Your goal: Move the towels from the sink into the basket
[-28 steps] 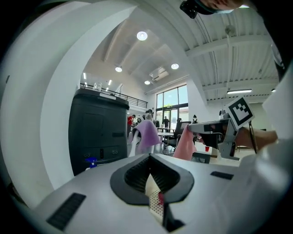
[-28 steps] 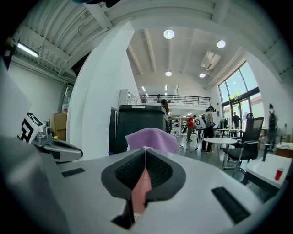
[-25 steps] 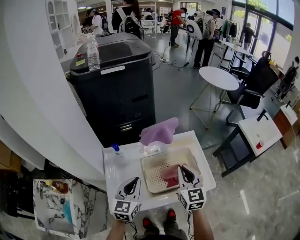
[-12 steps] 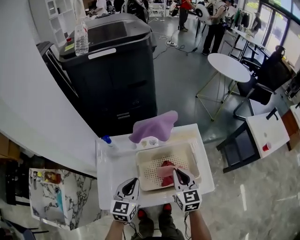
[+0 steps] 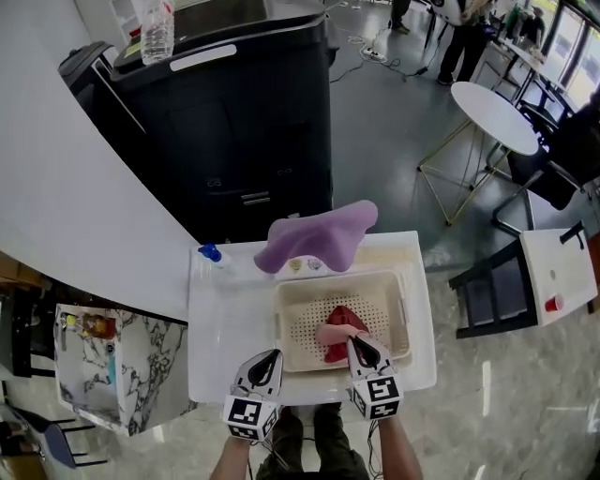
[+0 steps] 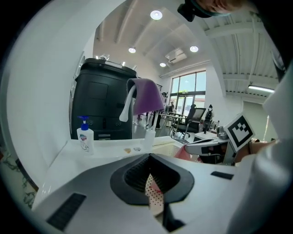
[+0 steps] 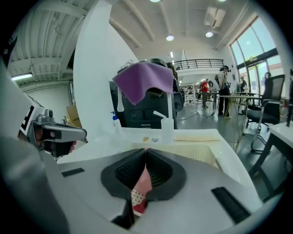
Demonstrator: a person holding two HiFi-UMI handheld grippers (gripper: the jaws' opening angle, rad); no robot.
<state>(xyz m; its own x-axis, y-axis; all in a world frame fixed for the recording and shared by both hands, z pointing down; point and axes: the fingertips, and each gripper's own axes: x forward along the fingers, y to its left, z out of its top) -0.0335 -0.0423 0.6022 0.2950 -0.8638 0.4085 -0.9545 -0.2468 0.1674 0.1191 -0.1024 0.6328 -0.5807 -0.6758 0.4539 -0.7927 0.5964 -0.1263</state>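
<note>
A cream perforated basket (image 5: 283, 323) sits in the white sink counter (image 5: 225, 319). A red towel (image 5: 339, 349) lies inside it. My right gripper (image 5: 357, 341) hangs over the basket's near side, shut on a pink towel (image 5: 332, 332) that lies over the red one. In the right gripper view the pink cloth (image 7: 141, 180) is pinched between the shut jaws of the right gripper (image 7: 145, 153). My left gripper (image 5: 269, 358) hovers over the bare counter left of the basket, and in its own view the left gripper (image 6: 149, 157) is shut. A purple towel (image 5: 314, 239) is draped over the faucet.
A blue-capped soap bottle (image 5: 211, 255) stands at the counter's back left, and a clear bottle (image 7: 167, 128) stands behind the basket. A big black machine (image 5: 225, 103) with a water bottle (image 5: 155, 28) on top is behind the counter. A round white table (image 5: 492, 117) stands to the right.
The head view has tipped further down and drawn nearer the counter. The right gripper stays shut on the pink towel over the basket; the left gripper stays beside it.
</note>
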